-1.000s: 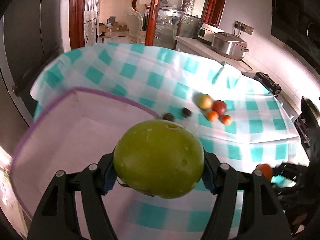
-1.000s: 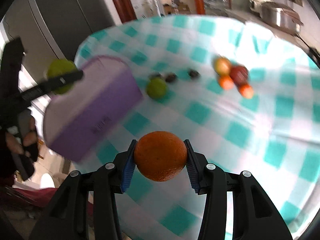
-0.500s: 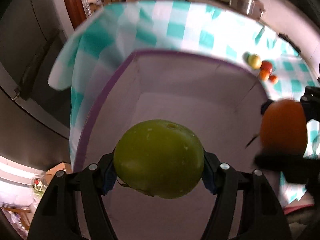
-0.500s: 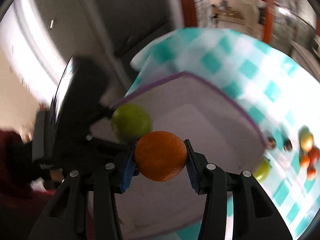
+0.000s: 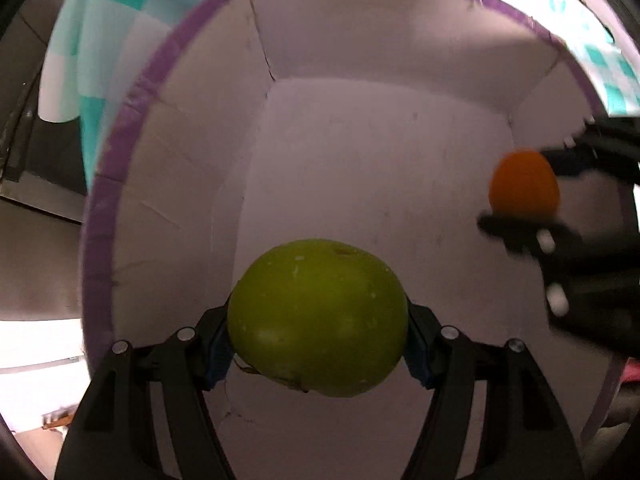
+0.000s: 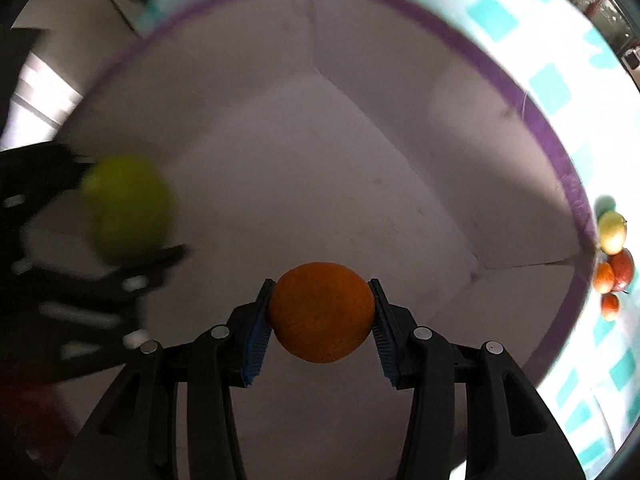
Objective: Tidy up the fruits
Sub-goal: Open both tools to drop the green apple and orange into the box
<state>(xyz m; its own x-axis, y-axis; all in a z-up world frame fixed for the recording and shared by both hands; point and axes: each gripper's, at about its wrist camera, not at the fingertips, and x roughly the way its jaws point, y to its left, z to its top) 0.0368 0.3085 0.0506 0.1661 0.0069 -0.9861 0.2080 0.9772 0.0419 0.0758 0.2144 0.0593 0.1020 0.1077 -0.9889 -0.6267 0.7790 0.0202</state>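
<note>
Two fruits over the box, not let go yet

Our left gripper (image 5: 318, 330) pinches a green fruit (image 5: 318, 324) and our right gripper (image 6: 322, 314) pinches an orange (image 6: 322, 312), both just above the purple-edged box (image 5: 384, 128). We see no fruit lying in the box. A few small fruits (image 6: 612, 264) wait on the checked cloth (image 6: 552, 84) beside the box, so we think most of the job is left.
</note>
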